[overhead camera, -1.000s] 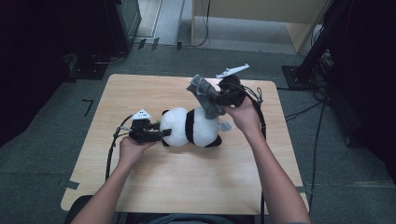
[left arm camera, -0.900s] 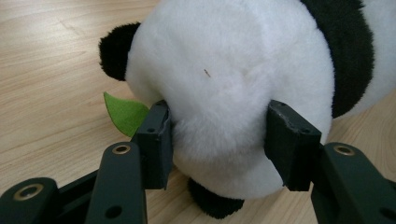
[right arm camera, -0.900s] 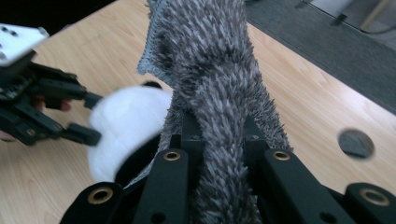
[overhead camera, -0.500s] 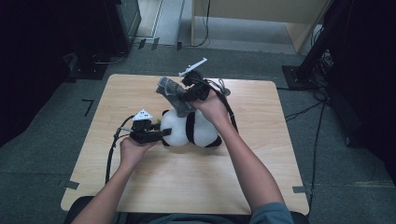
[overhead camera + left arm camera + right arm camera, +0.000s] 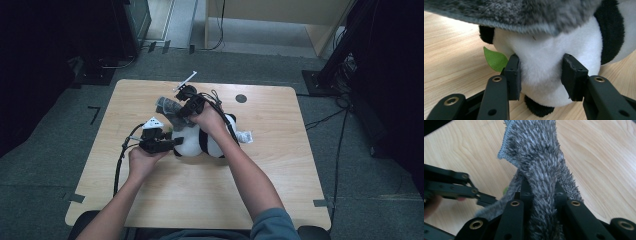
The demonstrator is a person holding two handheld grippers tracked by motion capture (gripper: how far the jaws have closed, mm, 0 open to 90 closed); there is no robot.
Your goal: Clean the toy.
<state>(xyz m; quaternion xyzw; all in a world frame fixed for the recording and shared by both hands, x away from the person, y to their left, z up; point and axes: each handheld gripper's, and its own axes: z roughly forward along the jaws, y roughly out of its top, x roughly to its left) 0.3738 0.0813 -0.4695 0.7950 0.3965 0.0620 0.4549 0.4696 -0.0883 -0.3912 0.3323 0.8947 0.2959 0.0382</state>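
A black-and-white plush panda (image 5: 210, 142) lies on its side near the middle of the light wooden table with rounded corners (image 5: 280, 170), a little left of centre. The left gripper (image 5: 172, 144) comes at it level from the left; its jaws have just been closing and now press into the white plush of the head from both sides (image 5: 541, 72), with a small green felt leaf (image 5: 495, 59) just beside one jaw. The right gripper (image 5: 175, 107) hangs above the panda's head, clenched on a shaggy grey fleece cloth (image 5: 169, 106) that is bunched between its jaws (image 5: 541, 195) and overhangs the head in the left gripper view.

Bare tabletop lies all round: a wide stretch to the right and toward the person, a narrower strip to the left edge and the far edge. A small dark round mark (image 5: 241, 98) sits on the far part of the table. A white tag (image 5: 245, 136) sticks out at the panda's right side; any print on it is too small to read
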